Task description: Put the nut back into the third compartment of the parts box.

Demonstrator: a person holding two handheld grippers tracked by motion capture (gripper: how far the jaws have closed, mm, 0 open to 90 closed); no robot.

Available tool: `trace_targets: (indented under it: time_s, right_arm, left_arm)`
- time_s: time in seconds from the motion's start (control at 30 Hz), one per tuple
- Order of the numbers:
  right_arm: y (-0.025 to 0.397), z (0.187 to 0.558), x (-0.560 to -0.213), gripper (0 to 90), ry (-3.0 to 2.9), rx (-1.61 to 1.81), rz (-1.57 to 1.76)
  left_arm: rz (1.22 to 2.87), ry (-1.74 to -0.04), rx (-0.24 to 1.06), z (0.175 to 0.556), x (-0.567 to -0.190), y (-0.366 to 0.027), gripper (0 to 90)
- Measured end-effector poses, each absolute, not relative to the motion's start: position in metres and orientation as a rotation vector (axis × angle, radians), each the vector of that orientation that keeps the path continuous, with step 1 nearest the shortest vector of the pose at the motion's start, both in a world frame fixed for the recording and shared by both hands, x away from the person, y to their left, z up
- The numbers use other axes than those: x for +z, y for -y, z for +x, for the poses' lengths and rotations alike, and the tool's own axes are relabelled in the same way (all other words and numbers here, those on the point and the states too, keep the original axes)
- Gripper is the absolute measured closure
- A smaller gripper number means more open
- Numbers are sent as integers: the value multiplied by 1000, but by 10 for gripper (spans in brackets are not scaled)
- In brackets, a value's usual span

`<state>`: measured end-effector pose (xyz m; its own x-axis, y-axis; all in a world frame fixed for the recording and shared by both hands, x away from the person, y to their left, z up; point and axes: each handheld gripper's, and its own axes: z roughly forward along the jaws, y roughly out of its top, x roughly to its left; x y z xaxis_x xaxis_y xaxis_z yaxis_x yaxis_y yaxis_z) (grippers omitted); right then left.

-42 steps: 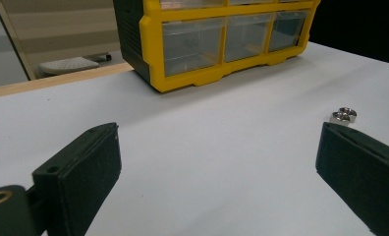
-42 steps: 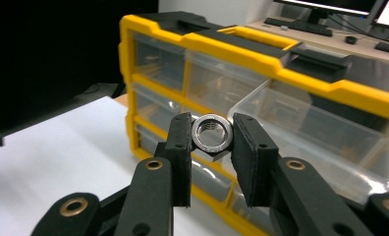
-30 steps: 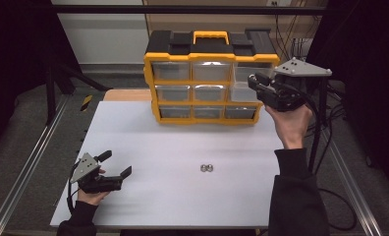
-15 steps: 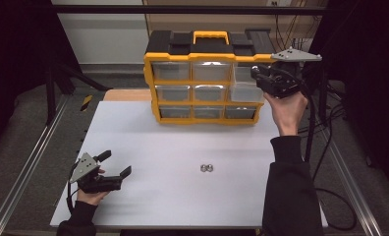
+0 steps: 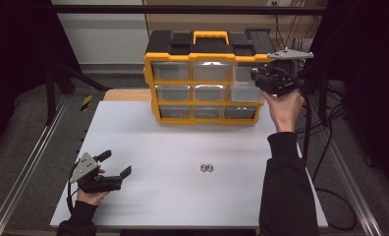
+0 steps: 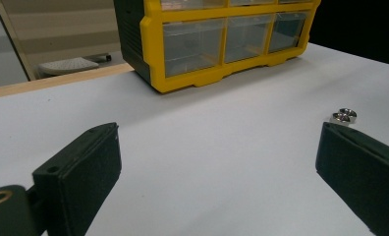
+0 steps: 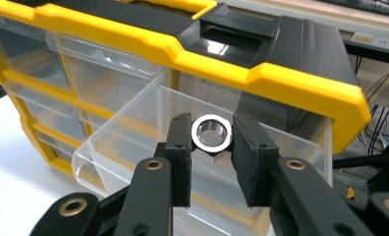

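**Holding a nut over the open drawer**

Standing at the table, I see the right gripper [image 7: 211, 147] raised at the far right, before the yellow organizer [image 5: 202, 81]. Its jaws pinch a shiny hex nut [image 7: 211, 133] by its sides, with the threaded hole facing the camera. The nut hangs just above a clear drawer [image 7: 192, 147] that is pulled out from the right column. I think it is held there so that it can fall inside when the jaws part.

The left gripper [image 5: 115, 169] rests at the near left of the white table [image 5: 173, 147], spread wide and empty, probably only waiting. Two more nuts [image 5: 206, 168] lie together on the table, near the middle and well apart from both grippers.

In the high view the nut itself is too small to tell; the right gripper view makes the grip clear. The left gripper view shows the two loose nuts [image 6: 344, 116] close by its jaw and the lower drawers closed.
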<state>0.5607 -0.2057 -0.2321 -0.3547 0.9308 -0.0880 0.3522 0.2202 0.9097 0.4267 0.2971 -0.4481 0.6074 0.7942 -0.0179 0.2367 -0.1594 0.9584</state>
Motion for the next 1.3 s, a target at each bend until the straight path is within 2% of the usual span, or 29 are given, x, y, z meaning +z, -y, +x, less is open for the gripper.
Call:
trace_targets:
  time_s: [0.37,0.4,0.5,0.57,0.6,0.63,0.73,0.77,0.8,0.87,0.93,1.07,1.1,1.3]
  right_arm:
    - [207,566,-235,686,-1841,1100,1238]
    - [208,565,-233,648,-1830,1134,1238]
    - [209,563,-231,609,-1810,1147,1230]
    - [210,557,-227,528,-1783,1180,1204]
    - [210,557,-227,528,-1783,1180,1204]
    - [209,552,-225,457,-1765,1186,1181]
    - [207,544,-222,362,-1734,1190,1146]
    - [207,544,-222,362,-1734,1190,1146]
    - [205,538,-221,273,-1730,1186,1121]
    - [204,535,-221,259,-1723,1190,1106]
    - [201,525,-221,176,-1721,1231,1086]
    - [200,515,-223,114,-1719,1284,1069]
    - [197,509,-225,57,-1719,1278,1059]
    - [189,490,-239,5,-1740,1250,1006]
  left_arm:
    - [1704,-857,614,427,-448,-297,32]
    - [1704,-857,615,427,-448,-297,32]
    - [1704,-855,616,427,-448,-297,32]
    - [1703,-854,615,427,-448,-297,32]
    - [1703,-854,615,427,-448,-297,32]
    - [1704,-854,615,427,-448,-297,32]
    - [1704,-852,615,427,-448,-297,32]
    - [1703,-853,615,427,-448,-297,32]
    - [1704,-854,615,427,-448,-297,32]
    - [1704,-854,615,427,-448,-297,32]
    - [1706,-853,615,427,-448,-297,32]
    - [1707,-853,615,427,-448,-297,32]
    - [1707,-854,615,427,-448,-297,32]
    - [1709,-853,616,427,-448,-296,32]
